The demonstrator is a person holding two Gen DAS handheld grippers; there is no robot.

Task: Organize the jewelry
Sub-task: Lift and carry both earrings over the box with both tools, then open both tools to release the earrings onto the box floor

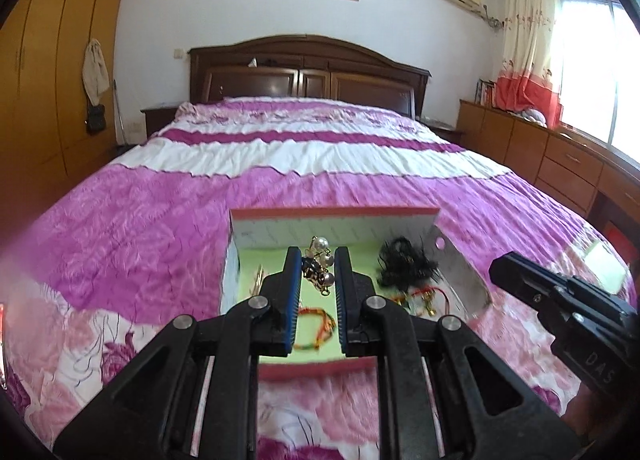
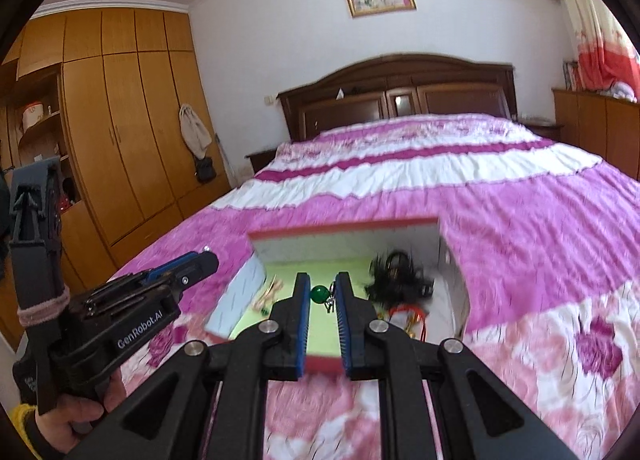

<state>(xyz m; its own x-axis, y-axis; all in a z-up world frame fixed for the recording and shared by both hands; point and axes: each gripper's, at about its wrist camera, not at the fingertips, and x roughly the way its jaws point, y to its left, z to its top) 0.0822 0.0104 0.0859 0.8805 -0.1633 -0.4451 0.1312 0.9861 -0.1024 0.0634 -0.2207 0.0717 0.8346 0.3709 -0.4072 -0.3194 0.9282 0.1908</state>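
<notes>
Two grippers hover over an open box [image 1: 332,216] that sits on a bed [image 1: 280,164] covered with a pink, purple and white floral spread. The box has a pale green floor, white walls and a red rim.

Seen from the left wrist, the left gripper [image 1: 316,260] has its jaws drawn nearly together on a cluster of pearl and dark bead jewelry [image 1: 320,266], which hangs between the blue pads above the box floor. A woven multicoloured bracelet [image 1: 316,318] lies on the green floor below it, and a tangle of black cord [image 1: 400,264] fills the box's right side, with red string pieces [image 1: 424,294] just in front of it.

From the right wrist view, the right gripper [image 2: 322,294] has its jaws narrowed on a piece with a round green bead [image 2: 319,293] and a small metal chain. A person's hand [image 2: 80,416] grips the left tool's handle.
</notes>
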